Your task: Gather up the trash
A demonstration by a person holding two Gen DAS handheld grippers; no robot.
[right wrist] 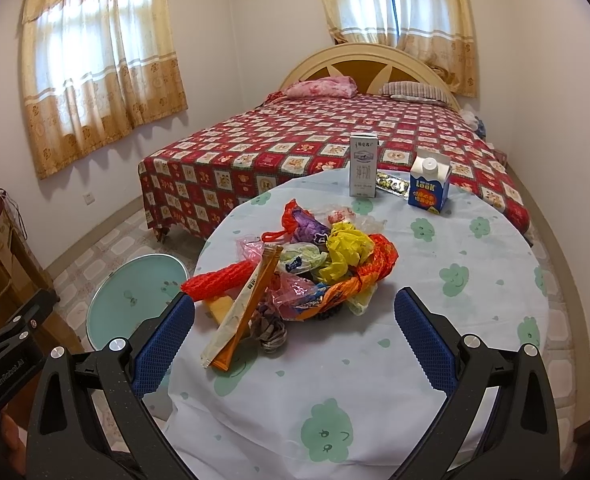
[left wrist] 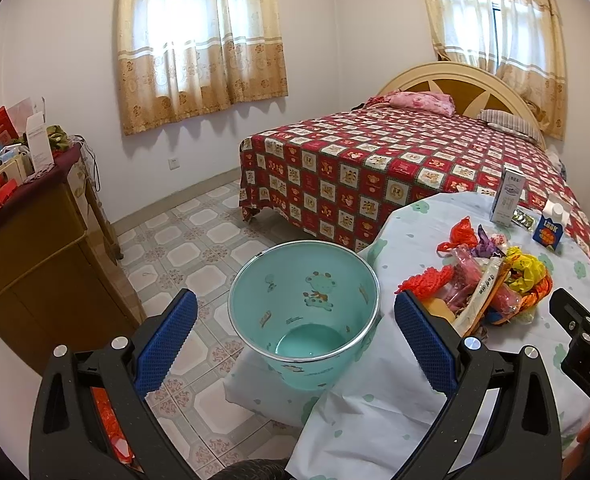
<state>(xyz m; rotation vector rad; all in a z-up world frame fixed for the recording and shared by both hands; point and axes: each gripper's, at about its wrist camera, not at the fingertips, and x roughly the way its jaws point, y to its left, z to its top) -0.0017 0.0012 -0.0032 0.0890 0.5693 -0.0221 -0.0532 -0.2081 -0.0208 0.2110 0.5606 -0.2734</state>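
A heap of trash [right wrist: 315,264], with coloured plastic bags, red netting and a long orange-and-white wrapper [right wrist: 243,312], lies on the round table [right wrist: 435,352]; it also shows in the left wrist view [left wrist: 491,280]. A teal bin [left wrist: 303,312] stands empty on the floor at the table's left edge, and shows in the right wrist view [right wrist: 135,296]. My left gripper [left wrist: 295,336] is open and empty, above the bin. My right gripper [right wrist: 295,332] is open and empty, just short of the heap.
A white carton [right wrist: 363,166], a blue carton [right wrist: 429,186] and a foil pack [right wrist: 393,184] stand at the table's far side. A bed [right wrist: 335,144] with a red checked cover lies beyond. A wooden cabinet [left wrist: 35,248] with clutter on top stands at the left.
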